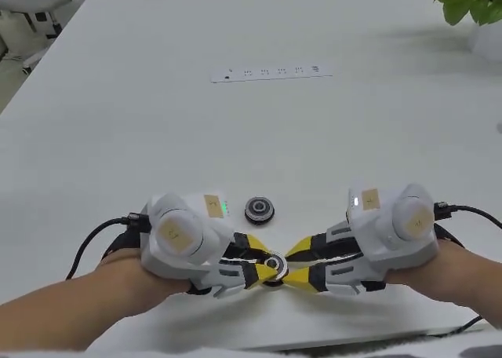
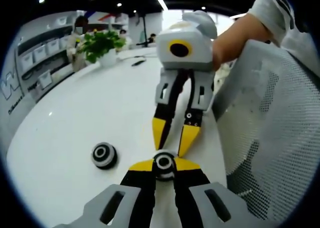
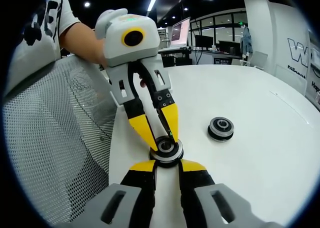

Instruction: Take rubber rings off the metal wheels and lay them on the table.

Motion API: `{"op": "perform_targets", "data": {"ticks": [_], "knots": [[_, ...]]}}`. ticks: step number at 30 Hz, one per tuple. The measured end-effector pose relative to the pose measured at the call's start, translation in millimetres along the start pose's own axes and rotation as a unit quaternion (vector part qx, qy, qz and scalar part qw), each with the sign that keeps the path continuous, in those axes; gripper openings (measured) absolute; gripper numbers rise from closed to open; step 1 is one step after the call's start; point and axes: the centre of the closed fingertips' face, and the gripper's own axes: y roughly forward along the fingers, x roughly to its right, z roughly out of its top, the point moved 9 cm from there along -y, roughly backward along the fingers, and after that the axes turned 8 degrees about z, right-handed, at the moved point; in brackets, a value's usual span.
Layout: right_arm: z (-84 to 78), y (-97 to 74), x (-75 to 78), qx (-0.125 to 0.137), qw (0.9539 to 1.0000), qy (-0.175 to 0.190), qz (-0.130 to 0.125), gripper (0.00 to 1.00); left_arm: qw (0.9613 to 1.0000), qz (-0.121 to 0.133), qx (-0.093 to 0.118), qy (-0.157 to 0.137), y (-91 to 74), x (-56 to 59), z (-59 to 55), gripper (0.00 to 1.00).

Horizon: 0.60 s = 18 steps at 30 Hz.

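The near wheel [image 1: 273, 264] is partly hidden; the plant [image 1: 469, 0] is cut off.

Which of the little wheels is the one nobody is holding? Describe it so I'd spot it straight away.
On the white table, look near the front edge, where the left gripper and right gripper meet tip to tip. Just beyond them lies the free wheel, flat and alone; unlike the held wheel, nothing touches it.

Tabletop [image 1: 157, 99]: plain white. Left gripper [image 1: 263, 267] and right gripper [image 1: 287, 270]: white bodies, black jaws, yellow tips. Wheel [image 1: 273, 264] between them: black ring, silver centre. Second wheel [image 1: 259, 210]: same black and silver. Plant [image 1: 471, 1]: green leaves. Cable [image 1: 86, 248]: black.
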Motion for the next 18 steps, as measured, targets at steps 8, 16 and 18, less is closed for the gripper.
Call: {"op": "perform_targets", "data": {"ticks": [8, 16, 18], "knots": [[-0.7, -0.8, 0.3, -0.006, 1.0000, 0.006, -0.003, 0.11, 1.0000, 0.001, 0.000, 0.000, 0.5, 0.0, -0.1, 0.13], [-4.2, 0.2, 7.5, -0.016, 0.9993, 0.025, -0.022, 0.00, 1.0000, 0.001, 0.000, 0.002, 0.6, 0.4, -0.2, 0.13], [-3.4, 0.2, 7.6, -0.016, 0.9992, 0.028, -0.023, 0.00, 1.0000, 0.001, 0.000, 0.002, 0.5, 0.4, -0.3, 0.13]]}}
